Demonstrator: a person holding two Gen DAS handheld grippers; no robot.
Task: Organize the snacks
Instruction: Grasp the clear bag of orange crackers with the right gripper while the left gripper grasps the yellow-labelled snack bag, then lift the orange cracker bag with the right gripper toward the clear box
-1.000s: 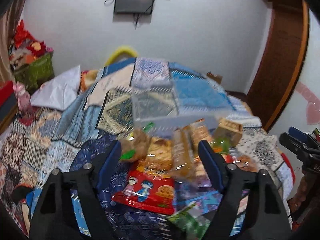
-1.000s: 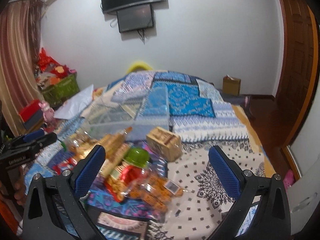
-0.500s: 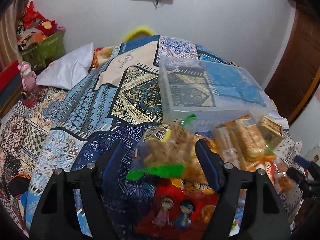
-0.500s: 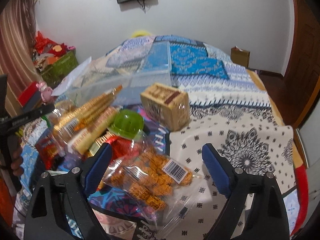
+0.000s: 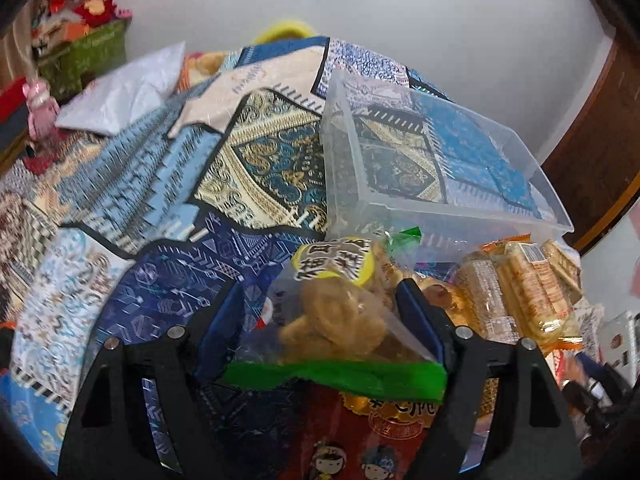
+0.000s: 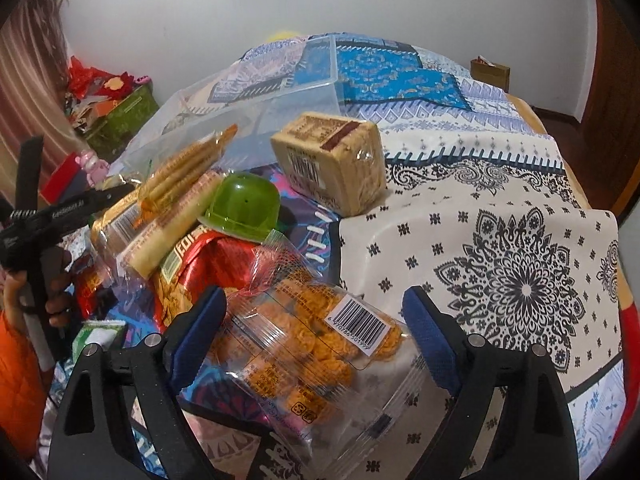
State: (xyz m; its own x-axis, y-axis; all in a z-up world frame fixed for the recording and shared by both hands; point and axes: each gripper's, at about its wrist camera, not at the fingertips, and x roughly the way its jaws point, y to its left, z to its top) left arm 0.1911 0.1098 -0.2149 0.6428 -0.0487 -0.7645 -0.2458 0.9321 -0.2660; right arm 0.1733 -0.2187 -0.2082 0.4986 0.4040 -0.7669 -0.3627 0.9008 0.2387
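Note:
Snacks lie in a heap on a patterned bed. My left gripper (image 5: 320, 320) is open, its jaws on either side of a clear bag of brown biscuits with a green strip (image 5: 336, 320). Behind stands an empty clear plastic box (image 5: 440, 208). My right gripper (image 6: 316, 320) is open, its jaws on either side of a clear pack of orange crackers (image 6: 304, 344). Beyond lie a green jelly cup (image 6: 244, 204), a tan wrapped block (image 6: 332, 160), long wafer packs (image 6: 180, 176) and the clear box (image 6: 248, 108).
A red snack bag (image 5: 372, 440) lies under the left gripper, wafer packs (image 5: 520, 292) to its right. A white pillow (image 5: 124, 92) lies far left. The left gripper's handle and hand (image 6: 36, 232) show at the right wrist view's left edge. A black-and-white cloth (image 6: 500, 264) covers the bed's right side.
Both grippers have moved forward and down to the snacks. The biscuit bag now sits between the left jaws and the cracker pack between the right jaws. Both jaw gaps have narrowed a little.

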